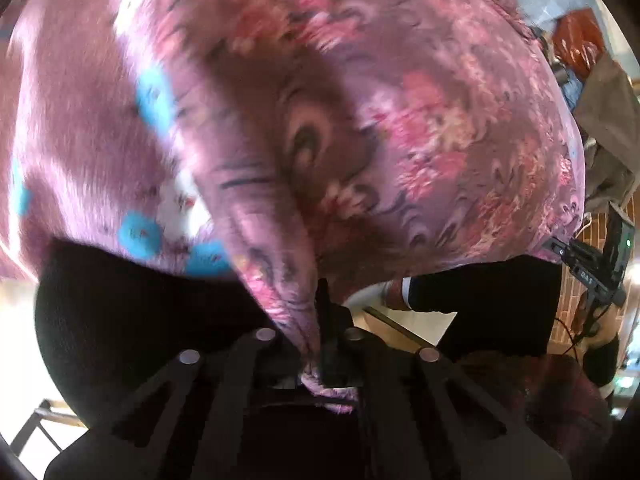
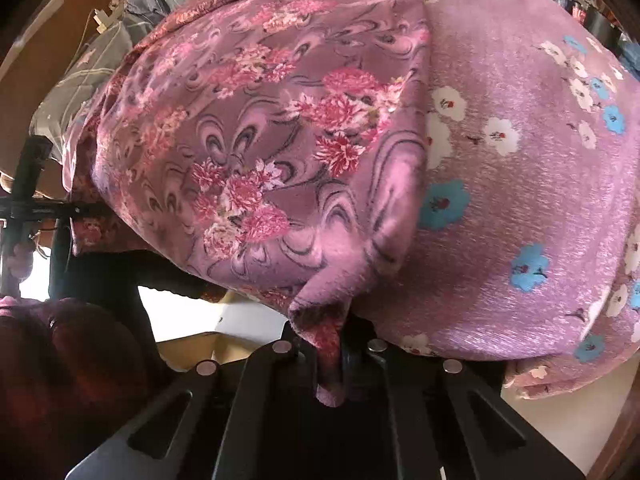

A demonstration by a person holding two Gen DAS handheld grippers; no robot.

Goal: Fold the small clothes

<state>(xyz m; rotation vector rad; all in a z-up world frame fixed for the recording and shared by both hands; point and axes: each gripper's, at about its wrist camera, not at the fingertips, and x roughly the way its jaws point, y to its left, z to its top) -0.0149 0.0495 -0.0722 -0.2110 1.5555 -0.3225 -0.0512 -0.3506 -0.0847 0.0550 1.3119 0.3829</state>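
Up in the air between both grippers: left gripper [image 1: 320,344] and right gripper [image 2: 334,354] pinched tight on bunched edges of the pink floral garment [image 2: 304,152], spreading it wide, likely readying a fold.

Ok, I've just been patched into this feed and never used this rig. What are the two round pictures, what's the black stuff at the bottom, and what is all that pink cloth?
There is no robot arm here: a person holds a pair of tongs in each hand, and each has a fisheye camera looking forward along its fingers. One picture is from the left tongs, the other from the right tongs. The black bars at the bottom are the tongs themselves. Both are shut on the same pink floral garment, each pinching a bunched edge. The cloth hangs close to the lenses and fills most of each view; its other side, pink with blue and white flowers, also shows. The left view is motion-blurred. No work surface can be made out in either picture.
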